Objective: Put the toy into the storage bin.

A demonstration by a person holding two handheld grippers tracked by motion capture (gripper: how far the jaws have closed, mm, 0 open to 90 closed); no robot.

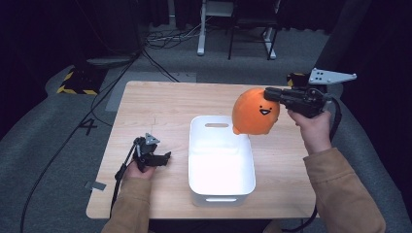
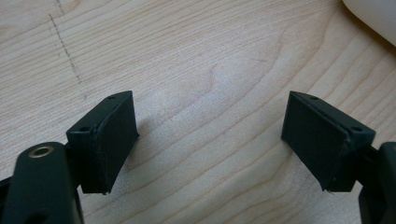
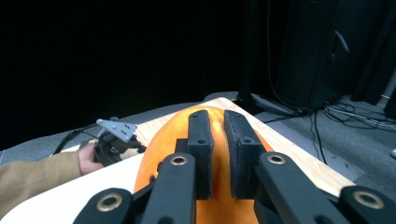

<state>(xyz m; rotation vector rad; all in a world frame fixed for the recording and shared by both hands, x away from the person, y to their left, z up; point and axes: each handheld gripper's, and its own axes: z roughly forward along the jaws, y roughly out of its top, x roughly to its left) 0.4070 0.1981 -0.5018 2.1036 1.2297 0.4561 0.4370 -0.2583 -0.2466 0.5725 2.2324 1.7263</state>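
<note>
An orange round plush toy (image 1: 255, 114) with a small black smiling face hangs above the far right corner of the white bin (image 1: 197, 160). My right gripper (image 1: 268, 93) is shut on its top, pinching a fold of the orange plush (image 3: 218, 154) between the two black jaws. My left gripper (image 1: 166, 157) rests low over the wooden table (image 1: 155, 104) to the left of the bin. Its jaws stand wide open over bare wood (image 2: 210, 93), with nothing between the pads (image 2: 116, 140).
The white bin has handle slots at its far and near ends, and its inside looks bare. A corner of it (image 2: 373, 18) lies close to the left gripper. Cables and furniture legs lie on the grey floor beyond the table.
</note>
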